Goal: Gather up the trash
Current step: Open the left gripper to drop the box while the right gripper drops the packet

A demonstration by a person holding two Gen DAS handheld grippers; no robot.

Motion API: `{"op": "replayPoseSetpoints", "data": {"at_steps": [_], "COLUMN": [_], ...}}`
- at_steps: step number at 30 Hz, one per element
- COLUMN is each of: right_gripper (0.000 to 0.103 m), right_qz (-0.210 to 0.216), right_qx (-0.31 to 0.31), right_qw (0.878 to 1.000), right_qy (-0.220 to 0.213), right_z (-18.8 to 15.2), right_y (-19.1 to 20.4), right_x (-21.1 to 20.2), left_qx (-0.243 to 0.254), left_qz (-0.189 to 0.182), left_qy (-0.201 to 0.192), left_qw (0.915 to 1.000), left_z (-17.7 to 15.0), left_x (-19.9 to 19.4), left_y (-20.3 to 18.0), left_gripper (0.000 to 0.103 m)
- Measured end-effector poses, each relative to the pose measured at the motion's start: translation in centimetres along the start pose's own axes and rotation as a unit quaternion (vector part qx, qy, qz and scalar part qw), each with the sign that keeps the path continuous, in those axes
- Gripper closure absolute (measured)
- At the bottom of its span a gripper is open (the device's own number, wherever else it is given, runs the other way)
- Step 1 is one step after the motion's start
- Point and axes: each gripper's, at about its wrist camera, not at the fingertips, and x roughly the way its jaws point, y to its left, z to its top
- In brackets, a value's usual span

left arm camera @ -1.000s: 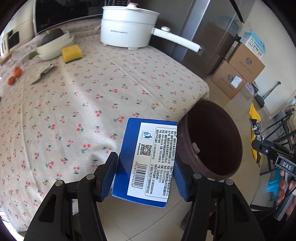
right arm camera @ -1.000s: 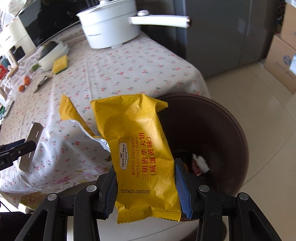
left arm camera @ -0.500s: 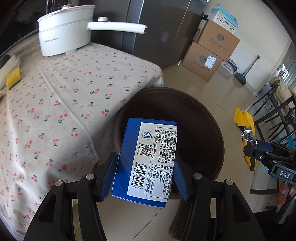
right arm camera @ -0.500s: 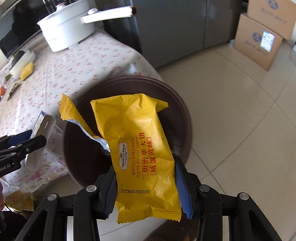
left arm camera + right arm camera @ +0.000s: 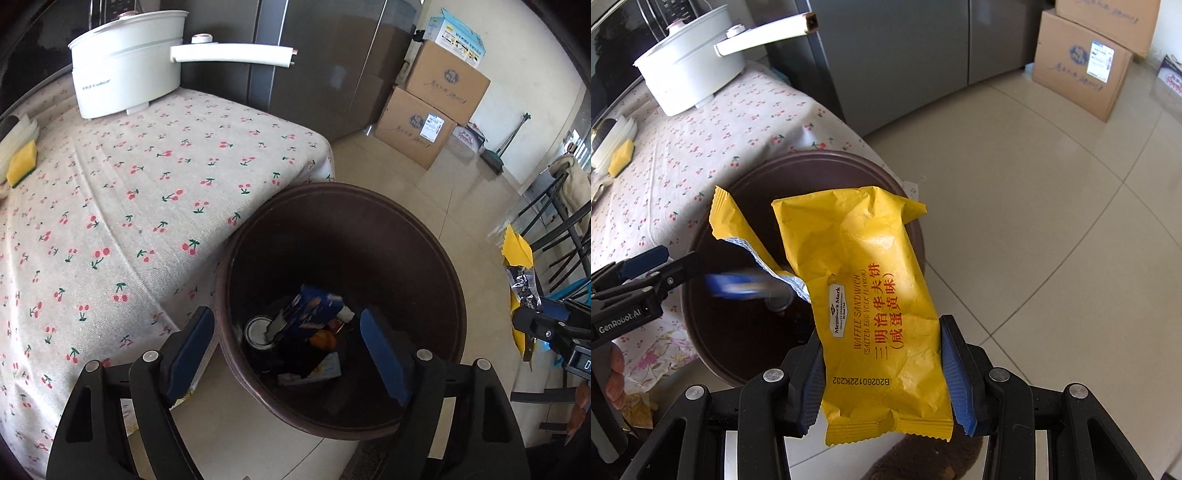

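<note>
My left gripper (image 5: pixel 288 343) is open and empty above the dark brown trash bin (image 5: pixel 436 258), which stands on the floor against the table corner. A blue box (image 5: pixel 314 306) lies inside the bin among a can and other scraps; in the right wrist view the blue box (image 5: pixel 738 284) is a blur falling into the bin (image 5: pixel 713 332). My right gripper (image 5: pixel 882 365) is shut on a yellow waffle sandwich wrapper (image 5: pixel 871 295), torn open at the top, held above the bin's right side. The left gripper (image 5: pixel 646 266) shows at the left of that view.
A table with a cherry-print cloth (image 5: pixel 129 206) carries a white electric pot (image 5: pixel 125 62) with a long handle and a yellow sponge (image 5: pixel 22 162). Cardboard boxes (image 5: pixel 432 110) stand on the tiled floor by a grey fridge (image 5: pixel 325 55). Black chair frames (image 5: pixel 554 229) stand at the right.
My left gripper has opened and let go of the blue box, which has dropped into the bin. My right gripper has moved with the yellow wrapper further over the bin.
</note>
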Motion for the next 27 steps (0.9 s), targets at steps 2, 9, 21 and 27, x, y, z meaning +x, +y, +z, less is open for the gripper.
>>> {"op": "replayPoseSetpoints", "data": {"at_steps": [2, 9, 21, 27], "right_gripper": [0.054, 0.052, 0.027, 0.02], "right_qz": [0.001, -0.001, -0.014, -0.01], "right_qx": [-0.003, -0.018, 0.002, 0.021], "right_qw": [1.0, 1.0, 1.0, 1.0], "right_qy": [0.0, 0.001, -0.002, -0.004], "right_z": [0.1, 1.2, 3.5, 4.0], "right_y": [0.5, 2.4, 5.1, 5.8], "right_x": [0.1, 0.7, 2.7, 2.6], "left_qx": [-0.008, -0.038, -0.051, -0.061], "left_qz": [0.007, 0.019, 0.041, 0.052], "left_qy": [0.007, 0.024, 0.022, 0.018], "left_qw": [0.9999, 0.9988, 0.9976, 0.9966], "left_z": [-0.1, -0.7, -1.9, -2.2], "left_x": [-0.3, -2.1, -5.5, -6.8], "left_y": [0.8, 4.0, 8.2, 10.0], "left_gripper": [0.018, 0.018, 0.017, 0.017]}}
